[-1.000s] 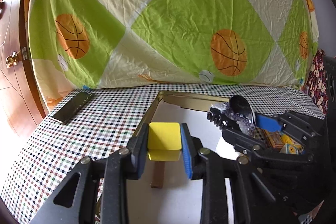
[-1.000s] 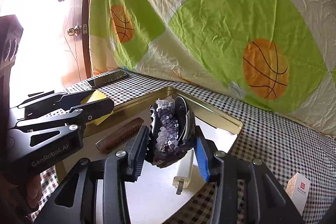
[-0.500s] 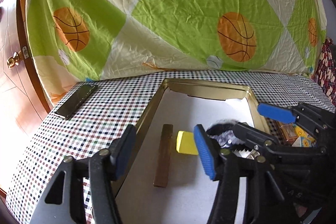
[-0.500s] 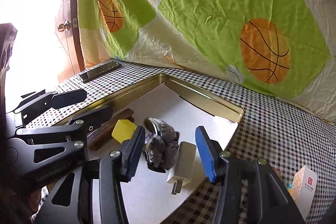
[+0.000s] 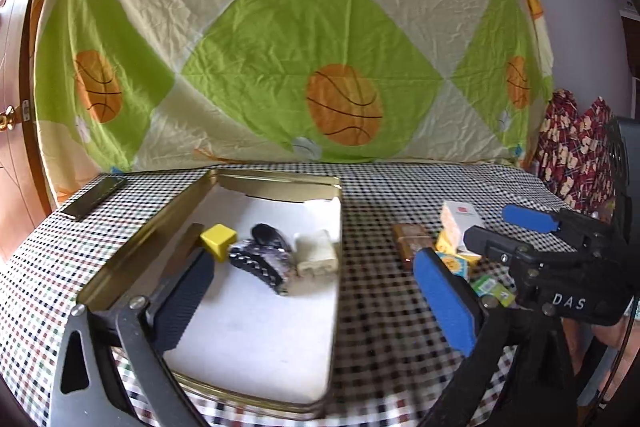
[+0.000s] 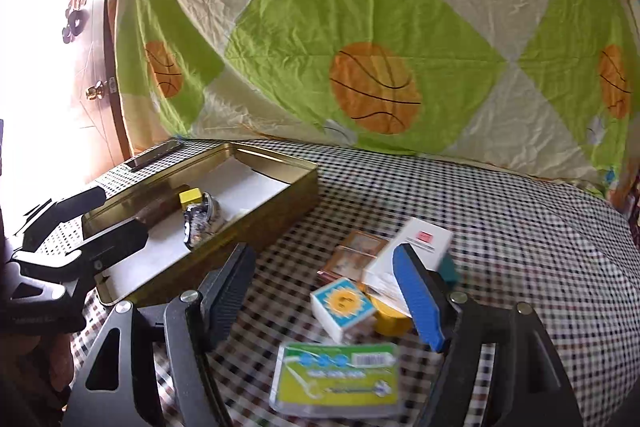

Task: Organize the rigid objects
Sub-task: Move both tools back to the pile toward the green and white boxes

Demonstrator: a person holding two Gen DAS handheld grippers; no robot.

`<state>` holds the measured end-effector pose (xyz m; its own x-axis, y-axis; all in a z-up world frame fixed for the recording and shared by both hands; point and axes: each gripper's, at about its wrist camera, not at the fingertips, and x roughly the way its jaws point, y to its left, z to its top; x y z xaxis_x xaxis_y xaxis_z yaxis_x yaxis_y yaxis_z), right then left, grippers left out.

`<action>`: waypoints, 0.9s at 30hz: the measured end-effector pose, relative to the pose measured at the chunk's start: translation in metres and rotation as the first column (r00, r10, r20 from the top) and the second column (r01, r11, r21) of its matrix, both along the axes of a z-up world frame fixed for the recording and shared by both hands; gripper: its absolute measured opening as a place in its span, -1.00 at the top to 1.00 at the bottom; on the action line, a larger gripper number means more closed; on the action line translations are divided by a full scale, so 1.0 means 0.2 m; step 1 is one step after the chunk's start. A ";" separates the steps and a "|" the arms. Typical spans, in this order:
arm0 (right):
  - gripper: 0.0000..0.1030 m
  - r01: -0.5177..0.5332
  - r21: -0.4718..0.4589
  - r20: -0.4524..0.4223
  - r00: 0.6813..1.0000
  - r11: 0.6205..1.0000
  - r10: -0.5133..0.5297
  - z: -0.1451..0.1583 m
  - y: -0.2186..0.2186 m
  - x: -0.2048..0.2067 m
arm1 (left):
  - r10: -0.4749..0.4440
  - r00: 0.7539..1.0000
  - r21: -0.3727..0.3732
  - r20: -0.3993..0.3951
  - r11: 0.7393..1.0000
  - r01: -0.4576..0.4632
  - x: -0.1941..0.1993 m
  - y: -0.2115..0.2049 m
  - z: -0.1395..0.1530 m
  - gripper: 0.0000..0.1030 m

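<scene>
A gold tin tray (image 5: 276, 187) with a white lining holds a brown bar (image 5: 182, 247), a yellow cube (image 5: 218, 238), a black sequined hair clip (image 5: 260, 261) and a white charger (image 5: 316, 253). My left gripper (image 5: 316, 299) hovers at the tray's near end, jaws opening wide, nothing between them. My right gripper (image 6: 322, 291) is over a pile of small boxes to the right of the tray (image 6: 276, 215), jaws opening. Beyond its fingertips lie a sun-patterned box (image 6: 344, 303) and a green pack (image 6: 336, 375), neither of them touched.
The pile also has a white box with a red label (image 6: 408, 255), a brown card box (image 6: 352, 255) and a yellow piece (image 6: 392, 323). A dark flat bar (image 5: 92, 197) lies at the table's back left. A basketball-print sheet hangs behind the checked tablecloth.
The left gripper let go of the yellow cube and the right let go of the hair clip, both into the tray. Both grippers opened, drew back and swung right.
</scene>
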<state>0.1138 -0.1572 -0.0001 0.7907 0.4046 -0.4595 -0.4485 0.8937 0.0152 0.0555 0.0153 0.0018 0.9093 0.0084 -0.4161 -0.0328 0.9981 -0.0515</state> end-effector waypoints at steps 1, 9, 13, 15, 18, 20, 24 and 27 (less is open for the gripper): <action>-0.48 0.020 -0.002 0.005 1.000 1.000 -0.020 0.00 -0.05 -0.01 | -0.017 1.000 -0.004 -0.009 1.000 0.017 0.00 -0.05 -0.01 -0.99; -0.53 0.174 0.019 0.018 0.985 0.985 -0.174 -0.01 -0.36 0.02 | -0.079 0.980 -0.024 -0.180 0.997 0.076 0.10 -0.44 -0.13 -0.99; -0.53 0.199 0.043 0.010 0.980 0.979 -0.200 -0.02 -0.43 0.05 | -0.038 0.964 -0.015 -0.263 0.999 0.035 0.17 -0.58 -0.19 -0.99; -0.53 0.210 0.043 0.009 0.978 0.977 -0.210 -0.03 -0.45 0.06 | -0.016 0.959 -0.005 -0.282 1.000 0.016 0.18 -0.63 -0.21 -0.99; -0.53 0.225 0.051 0.004 0.974 0.973 -0.225 -0.04 -0.49 0.07 | 0.023 0.953 0.026 -0.302 1.000 -0.016 0.21 -0.68 -0.22 -0.99; -0.53 0.233 0.063 0.000 0.972 0.970 -0.234 -0.05 -0.51 0.07 | 0.029 0.946 0.024 -0.324 0.999 -0.023 0.24 -0.70 -0.23 -0.99; -0.53 0.240 0.079 -0.007 0.971 0.968 -0.240 -0.05 -0.53 0.08 | 0.029 0.938 0.030 -0.346 0.999 -0.020 0.26 -0.74 -0.24 -0.99; -0.53 0.241 0.074 -0.001 0.970 0.968 -0.242 -0.05 -0.52 0.08 | 0.033 0.927 0.051 -0.373 0.999 -0.015 0.30 -0.76 -0.25 -0.99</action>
<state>0.1292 -0.2620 -0.0109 0.8727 0.2334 -0.4288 -0.2197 0.9721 0.0820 0.1159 -0.1377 -0.0488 0.6869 0.0558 -0.7246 -0.0649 0.9978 0.0153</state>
